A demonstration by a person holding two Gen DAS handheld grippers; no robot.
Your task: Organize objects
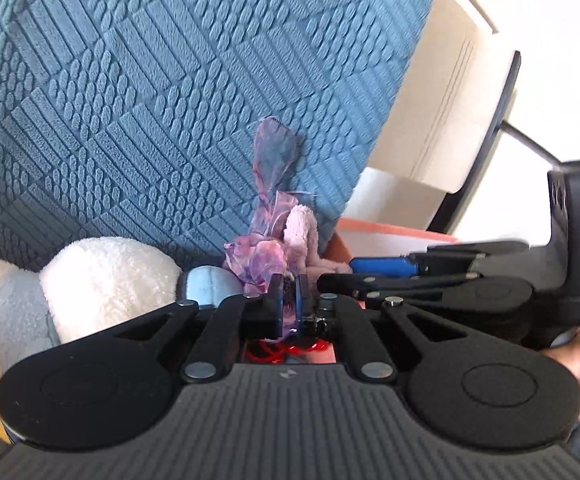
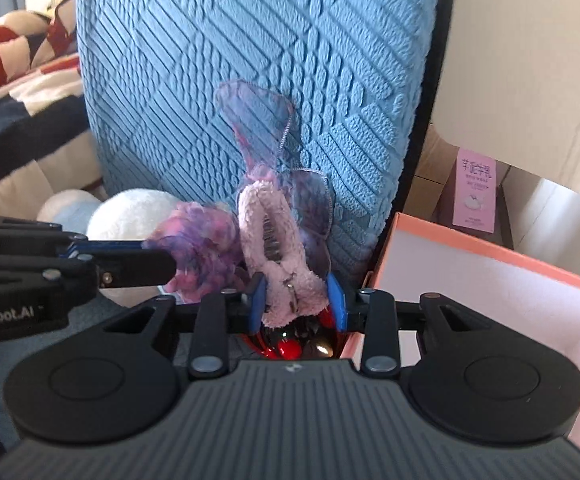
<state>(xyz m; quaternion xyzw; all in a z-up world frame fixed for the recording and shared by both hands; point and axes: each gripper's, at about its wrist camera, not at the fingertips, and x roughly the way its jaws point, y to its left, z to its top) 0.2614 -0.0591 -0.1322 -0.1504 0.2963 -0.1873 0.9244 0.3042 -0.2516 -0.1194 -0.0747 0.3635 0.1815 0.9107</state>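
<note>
A large blue textured cushion (image 2: pixel 250 60) stands upright and fills the background, with a striped quilt (image 2: pixel 18 80) off to its left. In front of the cushion's lower edge, one fuzzy pink hair claw clip (image 2: pixel 276 256) with a sheer purple ribbon bow (image 2: pixel 258 120) is held up by two grippers. The right gripper (image 2: pixel 297 300) is clamped on the clip's plush base, blue pads pressing both sides. The left gripper (image 1: pixel 289 304) is closed tightly on the bow's crumpled purple fabric, reaching in from the left of the clip. Just right of the cushion sits one open pink-rimmed box (image 2: pixel 490 264) with a pale lining, likely the clip's destination. Left of the clip rests one white plush toy (image 1: pixel 106 276). Something glossy red and black (image 2: pixel 290 346) lies below the clip; I cannot tell what it is. To do this well, the left gripper should probably let go of the delicate ribbon first, so that carrying the clip to the box does not tear it.
</note>
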